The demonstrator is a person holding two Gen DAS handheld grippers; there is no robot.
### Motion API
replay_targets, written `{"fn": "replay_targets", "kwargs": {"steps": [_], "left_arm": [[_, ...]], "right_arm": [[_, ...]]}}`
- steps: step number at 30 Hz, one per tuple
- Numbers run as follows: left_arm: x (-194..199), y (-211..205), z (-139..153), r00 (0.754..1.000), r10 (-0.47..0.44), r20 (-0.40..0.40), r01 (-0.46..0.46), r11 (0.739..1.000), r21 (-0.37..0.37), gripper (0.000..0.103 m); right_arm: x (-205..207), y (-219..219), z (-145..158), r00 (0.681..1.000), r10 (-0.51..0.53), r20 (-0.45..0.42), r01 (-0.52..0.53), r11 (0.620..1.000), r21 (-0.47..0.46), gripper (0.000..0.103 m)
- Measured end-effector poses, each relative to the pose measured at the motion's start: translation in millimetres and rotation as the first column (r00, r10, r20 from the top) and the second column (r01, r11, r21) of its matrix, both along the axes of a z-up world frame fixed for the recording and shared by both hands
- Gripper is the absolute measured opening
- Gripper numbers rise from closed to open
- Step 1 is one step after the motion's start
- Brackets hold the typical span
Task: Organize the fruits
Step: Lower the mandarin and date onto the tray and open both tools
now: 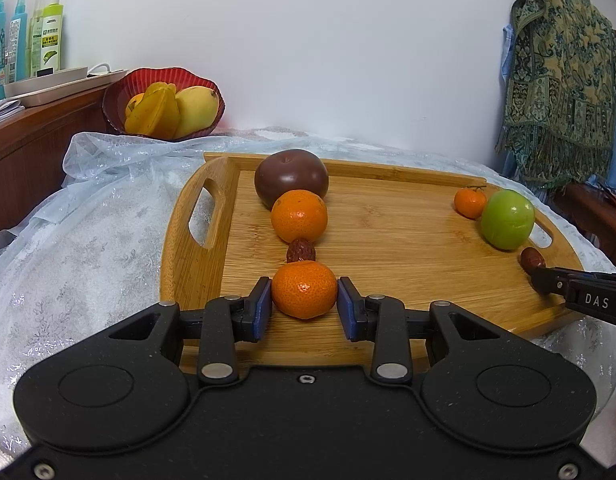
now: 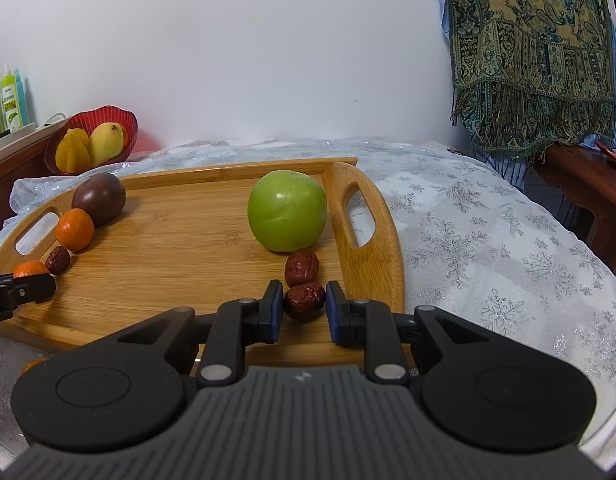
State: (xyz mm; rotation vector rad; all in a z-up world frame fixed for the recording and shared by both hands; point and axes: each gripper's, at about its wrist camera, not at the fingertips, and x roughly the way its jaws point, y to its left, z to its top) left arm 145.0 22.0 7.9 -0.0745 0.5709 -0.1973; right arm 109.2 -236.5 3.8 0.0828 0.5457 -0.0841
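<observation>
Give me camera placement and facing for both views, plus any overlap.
Left wrist: on the left gripper, angled down across the wooden tray toward the wall; its pads hold a mandarin; the right gripper's tip shows at the right edge.
Right wrist: on the right gripper, angled down over the tray's right handle end; its pads clamp a red date; the left gripper's tip shows at the left edge.
Shared: tray, green apple, dark purple fruit, red bowl, hanging shawl.
</observation>
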Motion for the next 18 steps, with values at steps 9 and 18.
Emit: {"fn": "replay_targets", "kwargs": {"steps": [9, 18], "left_arm": [[-0.3, -1.3, 0.1, 1.0, -0.005, 0.001, 0.005, 1.0, 0.01, 0.033], [-1.1, -2.9, 0.0, 1.0, -0.007, 0.004, 0.007, 1.0, 0.019, 0.033]], "right_arm": [[-0.1, 0.0, -0.2, 1.0, -0.001, 0.0, 0.001, 1.0, 0.001, 0.03], [-0.3, -0.2, -0.2, 1.0, -0.001, 0.001, 0.001, 1.0, 0.001, 0.034]]}}
